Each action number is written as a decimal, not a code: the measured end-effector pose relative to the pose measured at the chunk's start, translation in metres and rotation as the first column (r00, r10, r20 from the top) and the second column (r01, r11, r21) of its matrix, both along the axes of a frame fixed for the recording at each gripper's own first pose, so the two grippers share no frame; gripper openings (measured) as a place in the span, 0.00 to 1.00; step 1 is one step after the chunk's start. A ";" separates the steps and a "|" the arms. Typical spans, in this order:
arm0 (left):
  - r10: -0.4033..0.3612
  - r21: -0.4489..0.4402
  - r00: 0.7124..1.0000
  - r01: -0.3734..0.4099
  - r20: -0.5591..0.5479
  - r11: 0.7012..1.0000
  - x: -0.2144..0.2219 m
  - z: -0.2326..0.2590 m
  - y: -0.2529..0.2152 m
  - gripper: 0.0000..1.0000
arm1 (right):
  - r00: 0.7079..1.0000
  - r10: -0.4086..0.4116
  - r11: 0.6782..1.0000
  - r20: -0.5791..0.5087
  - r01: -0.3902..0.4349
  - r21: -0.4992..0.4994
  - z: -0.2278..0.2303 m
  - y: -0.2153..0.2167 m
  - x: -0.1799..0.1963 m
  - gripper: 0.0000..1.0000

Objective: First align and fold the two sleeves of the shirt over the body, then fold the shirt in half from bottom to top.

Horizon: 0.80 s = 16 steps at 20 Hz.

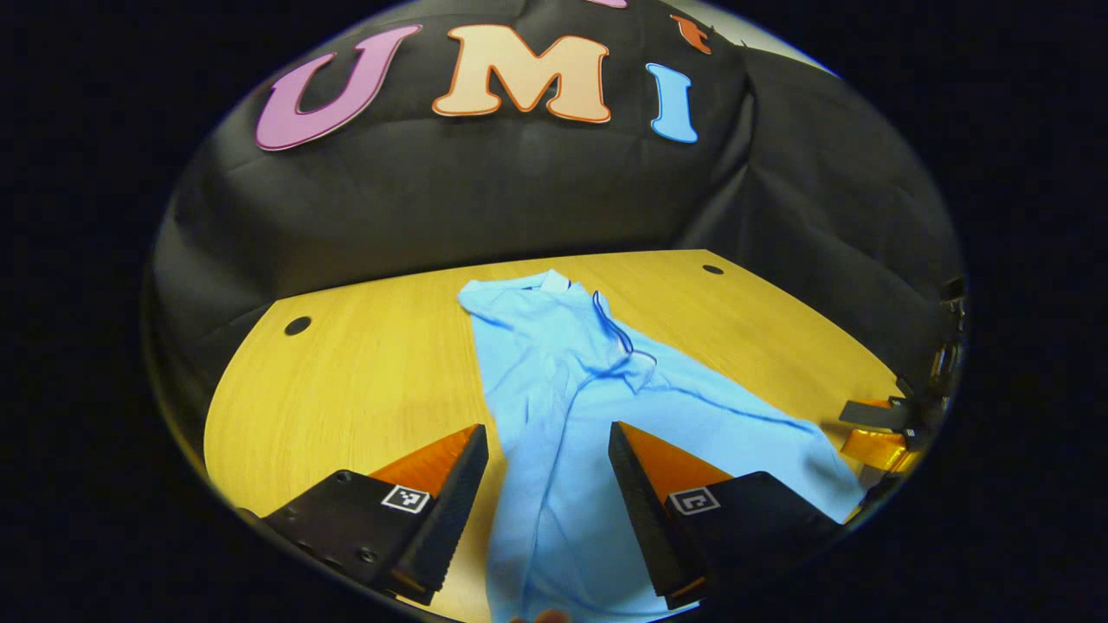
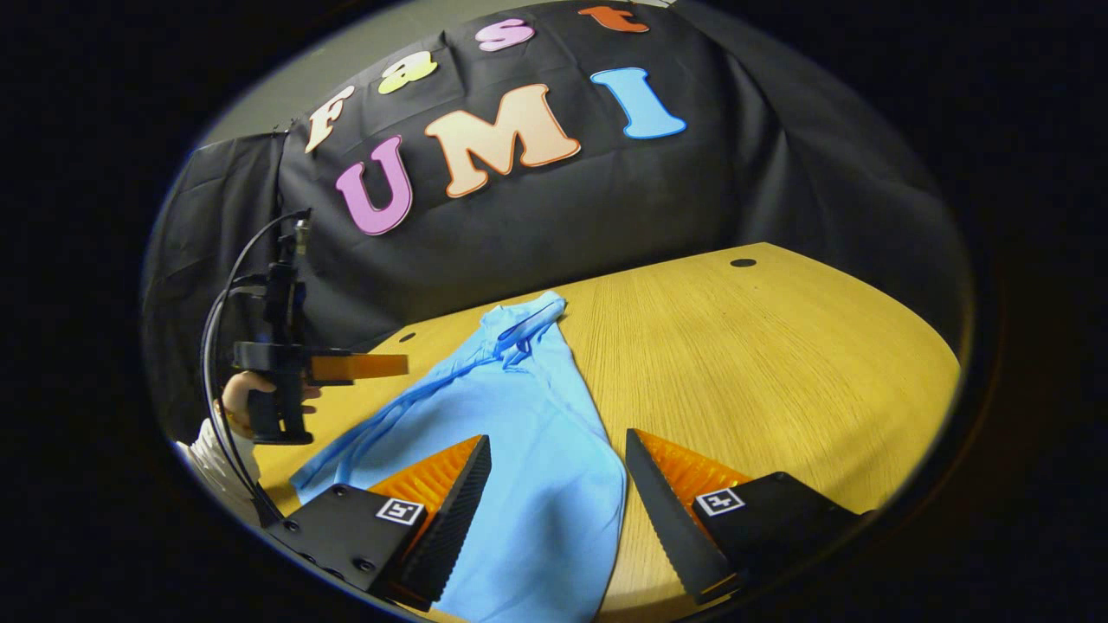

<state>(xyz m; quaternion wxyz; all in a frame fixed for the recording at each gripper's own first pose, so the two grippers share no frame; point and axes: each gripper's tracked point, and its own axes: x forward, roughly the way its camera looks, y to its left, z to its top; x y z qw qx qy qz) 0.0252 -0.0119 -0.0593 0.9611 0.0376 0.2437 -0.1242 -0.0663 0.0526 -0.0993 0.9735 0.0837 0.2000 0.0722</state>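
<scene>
Your left gripper [image 1: 548, 484] is hovering with its jaws spread wide, nothing caught between them, and the light blue shirt [image 1: 571, 407] is lying under the gap. In the left gripper view the shirt is stretching from six o'clock up toward twelve, with its collar [image 1: 554, 281] at the far end and a dark-edged placket [image 1: 619, 333] running down from it. A rumpled part is spreading out toward four o'clock over the wooden table [image 1: 363, 381]. At three o'clock, by the table's edge, your right gripper [image 1: 883, 424] is showing partly; its fingers are too cropped to judge from there.

Your right gripper [image 2: 558, 493] is also standing wide apart in its own view, holding nothing. In the right gripper view the shirt [image 2: 511, 441] is lying between six and eleven o'clock, narrowed into a long strip, its collar end [image 2: 524, 320] pointing toward the booth wall. Its right edge is passing between the two fingers, closer to the left one. At nine o'clock your hand [image 2: 247, 398] is gripping the left gripper [image 2: 363, 366] above the table, apart from the cloth, with a black cable [image 2: 216, 346] looping behind it.
</scene>
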 end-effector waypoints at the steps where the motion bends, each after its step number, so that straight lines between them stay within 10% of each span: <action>1: 0.009 0.001 1.000 -0.009 0.005 1.000 -0.019 -0.003 0.005 0.84 | 1.000 0.003 1.000 -0.005 -0.003 -0.018 -0.002 0.001 -0.007 0.98; 10: 0.029 -0.116 0.996 -0.038 -0.080 0.992 -0.144 -0.045 -0.002 0.84 | 0.997 -0.024 0.996 -0.068 0.018 -0.091 -0.018 0.002 -0.073 0.97; 16: 0.033 -0.041 0.997 -0.036 -0.073 0.999 -0.175 -0.061 0.003 0.85 | 0.994 -0.007 0.987 -0.106 -0.010 -0.159 -0.038 0.010 -0.106 0.98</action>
